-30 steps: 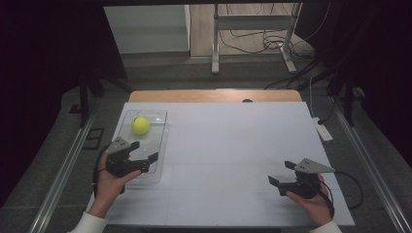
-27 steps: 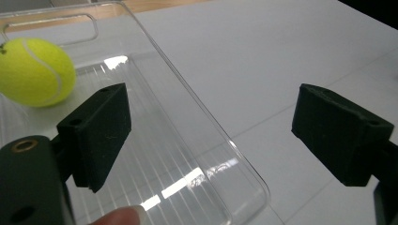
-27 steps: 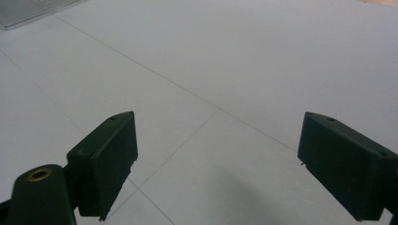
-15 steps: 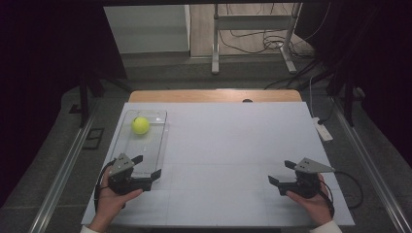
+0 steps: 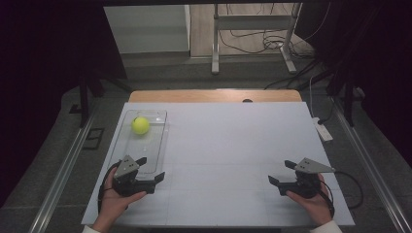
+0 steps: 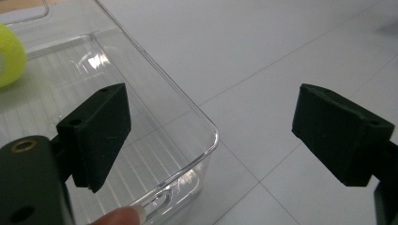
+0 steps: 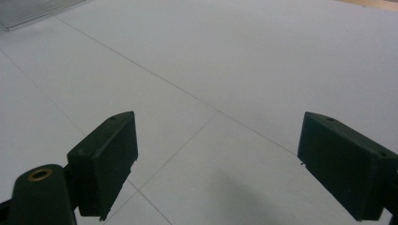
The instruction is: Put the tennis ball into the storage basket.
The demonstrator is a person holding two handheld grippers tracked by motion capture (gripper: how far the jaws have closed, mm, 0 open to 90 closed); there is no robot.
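On my bench, the tray lies along the left side, with the ball inside it at the far end. My left gripper sits just beside the tray's near corner. My right gripper rests well apart, at the near right of the bench.

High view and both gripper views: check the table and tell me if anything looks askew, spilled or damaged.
Nothing stands out. The yellow-green tennis ball sits inside the clear ribbed plastic tray, which lies flat and unbroken on the white table sheet. The left gripper and right gripper are both open and empty.
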